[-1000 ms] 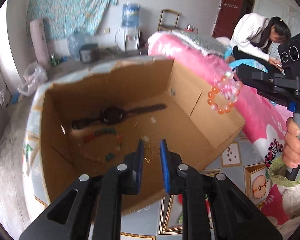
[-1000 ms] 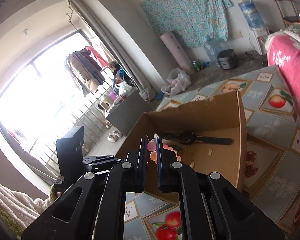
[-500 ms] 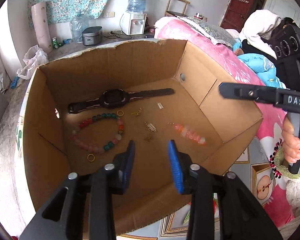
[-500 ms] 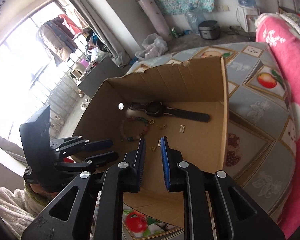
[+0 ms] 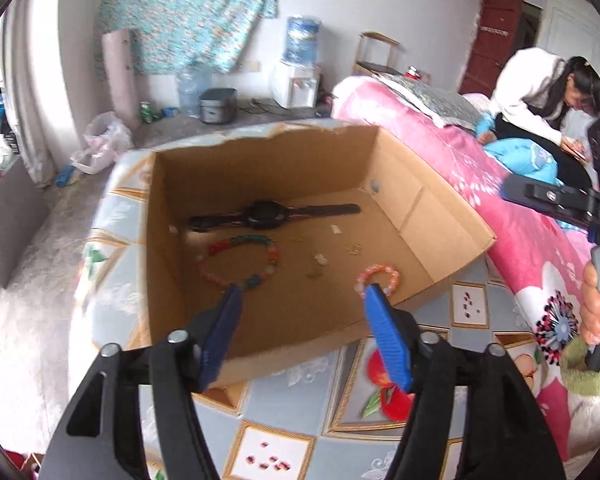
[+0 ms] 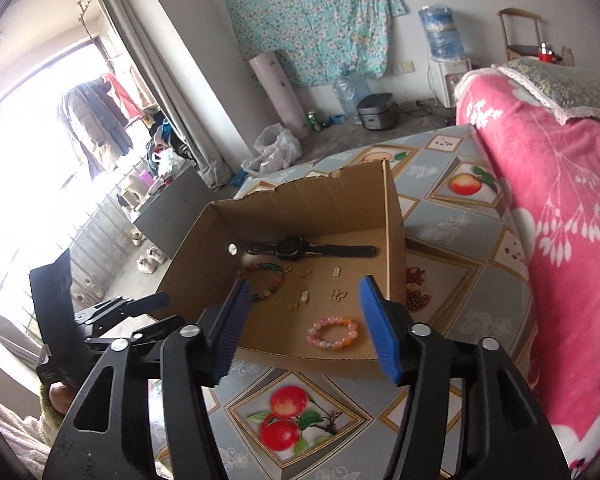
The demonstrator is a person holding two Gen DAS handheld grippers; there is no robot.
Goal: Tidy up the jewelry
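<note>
Ahead of both tongs, inside the cardboard box point(image 6: 332, 208): watch point(image 6: 296, 249), multicolour bracelet point(image 6: 266, 276), pink bead bracelet point(image 6: 332, 333), small gold pieces | left gripper point(image 5: 302, 300), right gripper point(image 6: 304, 308): jaws opening, nothing held | progress: jewelry boxed, seemingly nearly done; arranging perhaps left.

Water dispenser point(image 5: 298, 76) (beside rice cooker point(image 5: 217, 105))

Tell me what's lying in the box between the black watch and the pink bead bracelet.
Small gold pieces lie scattered on the cardboard between the watch and the pink bracelet; the right wrist view shows them best.
</note>
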